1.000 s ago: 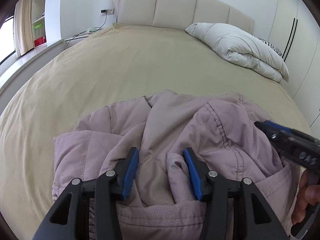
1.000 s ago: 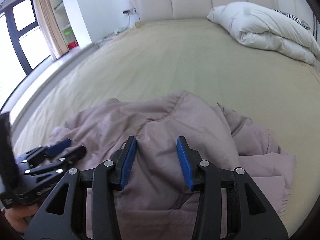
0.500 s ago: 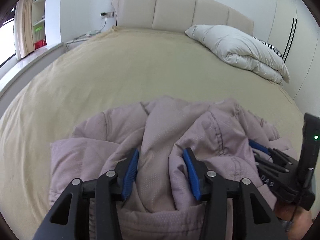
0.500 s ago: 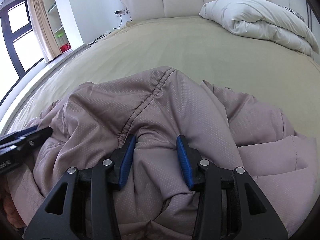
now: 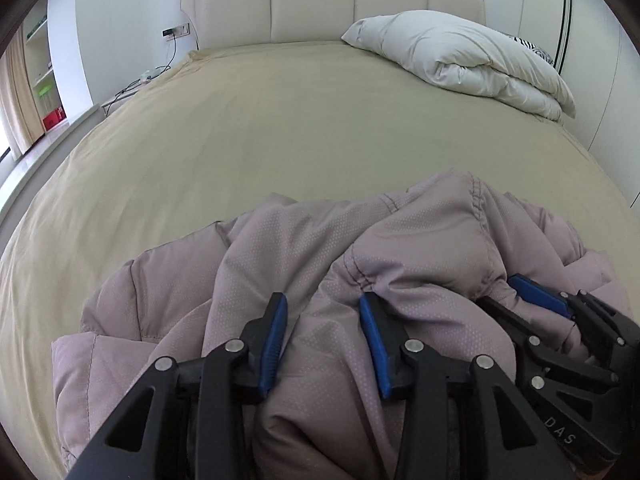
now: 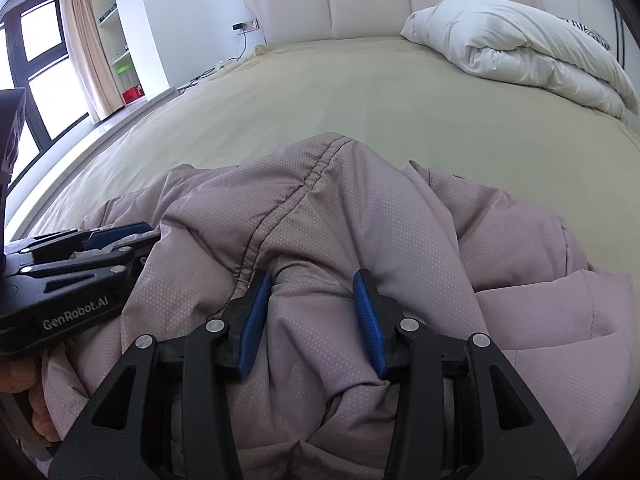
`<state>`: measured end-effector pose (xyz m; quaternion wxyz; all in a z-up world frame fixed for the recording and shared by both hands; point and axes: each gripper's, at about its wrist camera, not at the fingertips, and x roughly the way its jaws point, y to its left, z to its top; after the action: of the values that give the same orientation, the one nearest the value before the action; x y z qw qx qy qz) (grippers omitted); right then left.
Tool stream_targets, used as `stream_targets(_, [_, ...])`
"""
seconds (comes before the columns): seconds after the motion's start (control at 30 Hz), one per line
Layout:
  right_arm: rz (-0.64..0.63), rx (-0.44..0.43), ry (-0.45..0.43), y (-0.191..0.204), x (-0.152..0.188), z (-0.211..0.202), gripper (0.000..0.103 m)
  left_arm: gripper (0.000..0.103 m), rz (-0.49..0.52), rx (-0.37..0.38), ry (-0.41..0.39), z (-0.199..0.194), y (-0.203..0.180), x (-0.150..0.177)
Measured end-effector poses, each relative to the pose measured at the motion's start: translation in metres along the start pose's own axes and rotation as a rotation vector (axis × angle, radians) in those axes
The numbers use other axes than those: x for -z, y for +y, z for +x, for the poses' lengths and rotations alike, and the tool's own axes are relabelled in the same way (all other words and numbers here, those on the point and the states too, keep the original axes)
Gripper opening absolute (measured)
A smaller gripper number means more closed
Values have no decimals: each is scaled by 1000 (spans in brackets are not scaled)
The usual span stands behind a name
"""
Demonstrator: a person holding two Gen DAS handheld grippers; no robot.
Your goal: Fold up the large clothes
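Mauve puffy jacket [image 5: 420, 240] bunched w/ stitched seams; left tongs [image 5: 323, 340] closing on it, right tongs [image 6: 310, 320] prob. clamped.

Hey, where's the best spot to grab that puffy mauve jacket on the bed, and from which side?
Probably the raised stitched seam ridge of the jacket, approached from above at the near edge: it stands up in a firm fold, while the flatter panels offer little to pinch.
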<state>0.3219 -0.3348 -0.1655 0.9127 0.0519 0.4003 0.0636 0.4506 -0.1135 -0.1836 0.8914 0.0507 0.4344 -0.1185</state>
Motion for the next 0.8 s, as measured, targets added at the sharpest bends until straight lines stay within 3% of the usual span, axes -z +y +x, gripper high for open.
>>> stream_targets(0.13, [-8, 8, 13, 3, -8, -14, 41, 43, -38, 27, 7, 2, 7, 2])
stream_targets(0.3, [60, 31, -100, -10, -50, -50, 42, 43, -68, 45, -19, 4, 13, 8])
stream_targets(0.4, [36, 44, -41, -12, -75, -31, 42, 42, -71, 51, -25, 5, 14, 7])
stream_targets(0.5, [-33, 94, 169, -5, -70, 26, 42, 42, -65, 43, -29, 6, 12, 8])
stream_targets(0.63, [-27, 138, 105, -4, -58, 34, 42, 42, -56, 33, -35, 8, 9, 8])
stream_targets(0.8, [-6, 114, 101, -6, -59, 33, 43, 42, -60, 40, -38, 4, 11, 7])
